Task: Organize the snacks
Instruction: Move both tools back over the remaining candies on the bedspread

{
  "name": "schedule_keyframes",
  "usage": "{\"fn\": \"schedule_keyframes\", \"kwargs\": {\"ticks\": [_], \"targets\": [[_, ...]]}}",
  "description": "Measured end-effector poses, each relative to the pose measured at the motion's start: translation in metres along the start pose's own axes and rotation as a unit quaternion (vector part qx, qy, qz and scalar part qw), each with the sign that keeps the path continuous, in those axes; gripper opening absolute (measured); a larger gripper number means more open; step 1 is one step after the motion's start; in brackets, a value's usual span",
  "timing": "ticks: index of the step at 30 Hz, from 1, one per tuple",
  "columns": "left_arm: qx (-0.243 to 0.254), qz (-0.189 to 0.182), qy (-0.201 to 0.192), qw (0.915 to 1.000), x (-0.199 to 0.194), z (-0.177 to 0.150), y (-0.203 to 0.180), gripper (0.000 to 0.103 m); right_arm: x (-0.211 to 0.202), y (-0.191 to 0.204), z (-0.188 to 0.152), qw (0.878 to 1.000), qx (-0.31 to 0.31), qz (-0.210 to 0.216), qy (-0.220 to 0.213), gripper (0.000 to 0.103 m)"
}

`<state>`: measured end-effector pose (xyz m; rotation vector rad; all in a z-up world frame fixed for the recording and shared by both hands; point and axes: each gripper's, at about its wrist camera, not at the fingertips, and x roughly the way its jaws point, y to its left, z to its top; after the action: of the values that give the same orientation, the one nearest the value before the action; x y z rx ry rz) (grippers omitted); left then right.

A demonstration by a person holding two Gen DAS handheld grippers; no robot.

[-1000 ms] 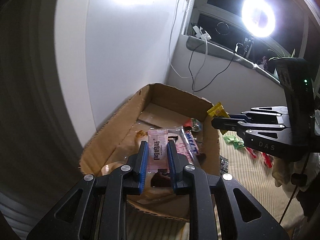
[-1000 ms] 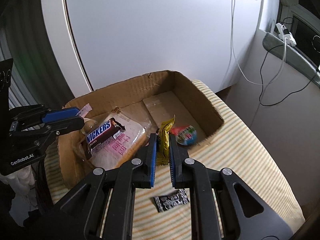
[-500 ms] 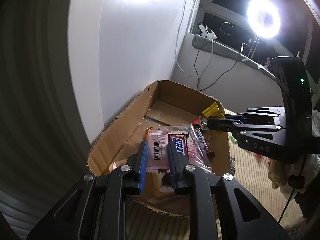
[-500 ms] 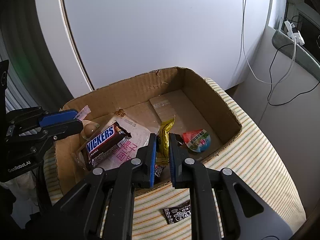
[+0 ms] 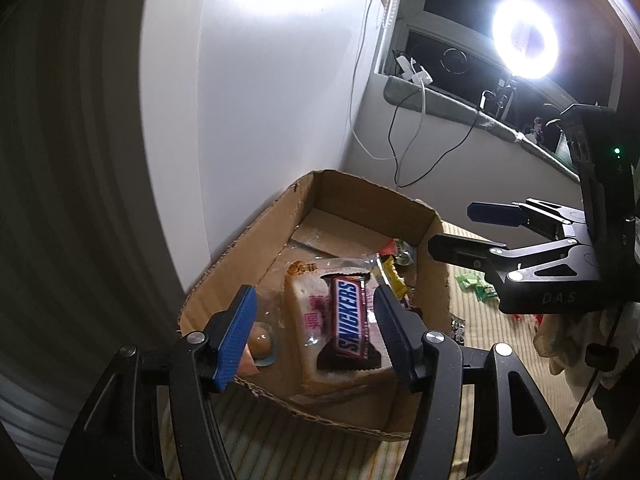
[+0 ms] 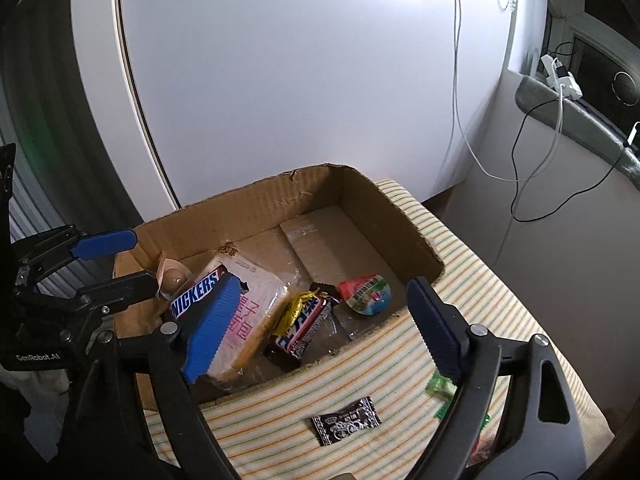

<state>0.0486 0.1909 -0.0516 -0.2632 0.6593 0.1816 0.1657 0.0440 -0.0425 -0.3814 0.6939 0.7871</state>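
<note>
A cardboard box (image 5: 348,188) (image 6: 304,192) holds snacks: a Snickers bar (image 5: 350,322) (image 6: 196,294) on a wrapped bread slice (image 5: 308,312) (image 6: 256,308), a yellow packet (image 6: 296,310) (image 5: 394,280), a dark bar (image 6: 306,328), a round jelly cup (image 6: 366,294), and a small egg-like snack (image 5: 260,338) (image 6: 174,276). My left gripper (image 5: 312,338) (image 6: 112,260) is open and empty above the box's near end. My right gripper (image 6: 320,328) (image 5: 468,232) is open and empty over the box's front edge.
The box sits on a striped cloth (image 6: 460,256) by a white wall. A black sachet (image 6: 346,420) and green wrappers (image 6: 440,386) (image 5: 476,286) lie on the cloth outside the box. A ring light (image 5: 524,42) and cables (image 5: 416,132) are by the window ledge.
Both grippers opened. The pink packet left my left gripper and the yellow packet left my right gripper; the yellow packet now lies in the box.
</note>
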Motion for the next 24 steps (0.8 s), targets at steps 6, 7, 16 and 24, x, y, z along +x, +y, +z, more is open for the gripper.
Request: {"fn": "schedule_keyframes", "kwargs": {"ticks": [6, 7, 16, 24], "targets": [[0.011, -0.012, -0.005, 0.9999, -0.008, 0.001, -0.013, 0.060, -0.016, -0.005, -0.005, 1.000, 0.007, -0.007, -0.003, 0.088], [0.013, -0.015, -0.007, 0.9998, -0.010, 0.002, -0.016, 0.060, -0.020, -0.007, -0.007, 1.000, 0.009, -0.008, -0.004, 0.088], [0.029, -0.048, -0.012, 0.9984, -0.015, 0.001, -0.046, 0.060, -0.064, -0.042, -0.035, 0.999, 0.036, -0.037, -0.011, 0.090], [0.053, -0.080, -0.001, 0.9954, -0.006, -0.002, -0.084, 0.060, -0.103, -0.093, -0.075, 0.993, 0.080, -0.082, -0.007, 0.091]]}}
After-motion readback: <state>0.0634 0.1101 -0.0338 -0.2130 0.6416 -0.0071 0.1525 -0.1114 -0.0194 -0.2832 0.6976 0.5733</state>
